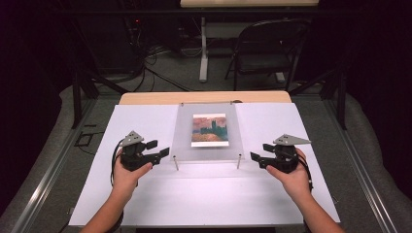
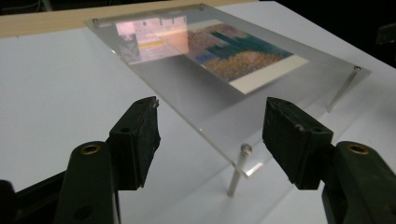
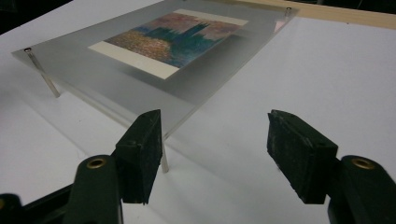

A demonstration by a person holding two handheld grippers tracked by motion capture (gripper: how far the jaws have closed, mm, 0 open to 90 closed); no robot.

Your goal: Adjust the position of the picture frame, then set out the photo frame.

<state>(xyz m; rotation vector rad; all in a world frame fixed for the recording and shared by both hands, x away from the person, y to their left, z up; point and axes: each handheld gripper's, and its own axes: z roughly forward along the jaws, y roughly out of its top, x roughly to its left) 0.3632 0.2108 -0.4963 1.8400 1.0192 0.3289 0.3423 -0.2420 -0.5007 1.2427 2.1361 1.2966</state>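
Observation:
A clear acrylic panel [image 1: 184, 141] stands raised on thin metal pins [image 2: 236, 172] over the white board, and a colourful painting print [image 1: 209, 129] shows in its middle. My left gripper [image 1: 158, 148] is open just left of the panel's near left corner and points at it. In the left gripper view that corner [image 2: 250, 168] shows between the wide jaws of the left gripper [image 2: 211, 105], untouched. Off the near right corner, my right gripper [image 1: 260, 151] is open too. In the right gripper view the panel [image 3: 140, 88] and print [image 3: 177, 32] lie ahead of the right gripper [image 3: 215, 116], which holds nothing.
A white board [image 1: 218, 194] covers the table, with a strip of wooden tabletop [image 1: 204, 97] showing at its far edge. Beyond the table are a dark folding chair [image 1: 267, 48], a table leg and cables on the floor. A metal rail runs along each side.

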